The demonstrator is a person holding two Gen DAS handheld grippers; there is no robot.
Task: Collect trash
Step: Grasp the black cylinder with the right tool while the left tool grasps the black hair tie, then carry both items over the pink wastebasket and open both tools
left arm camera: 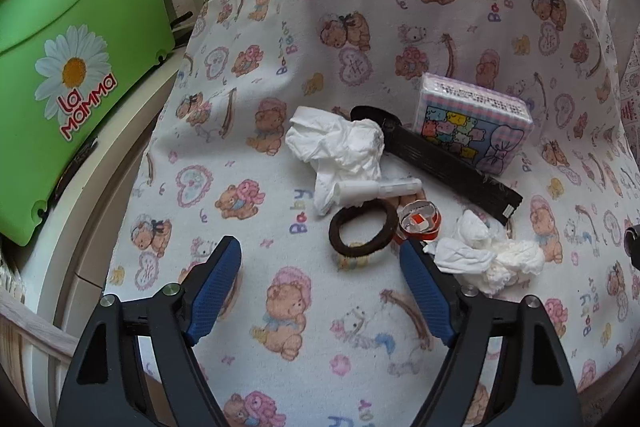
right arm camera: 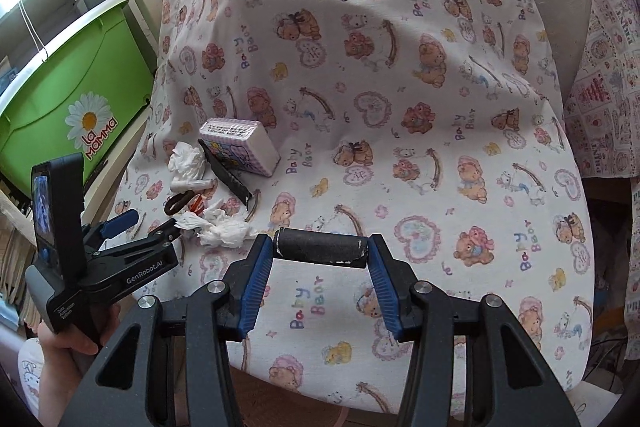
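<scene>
On the teddy-bear print cloth [left arm camera: 280, 27] lie two crumpled white tissues, one large [left arm camera: 336, 143] and one smaller [left arm camera: 492, 261]. My left gripper [left arm camera: 320, 255] stands open just short of the pile. Its right finger [left arm camera: 420, 275] is beside the smaller tissue, and nothing is between the pads. In the right wrist view the left gripper [right arm camera: 154, 221] points at the same tissues [right arm camera: 224, 231]. My right gripper [right arm camera: 320, 251] is shut on a black cylinder [right arm camera: 320, 247], held crosswise above the cloth.
A black hair tie [left arm camera: 362, 227], a white tube [left arm camera: 380, 187], a red and clear tape dispenser [left arm camera: 418, 221], a black comb [left arm camera: 452, 163] and a tissue pack [left arm camera: 476, 123] lie among the tissues. A green box [left arm camera: 72, 47] stands left, off the cloth.
</scene>
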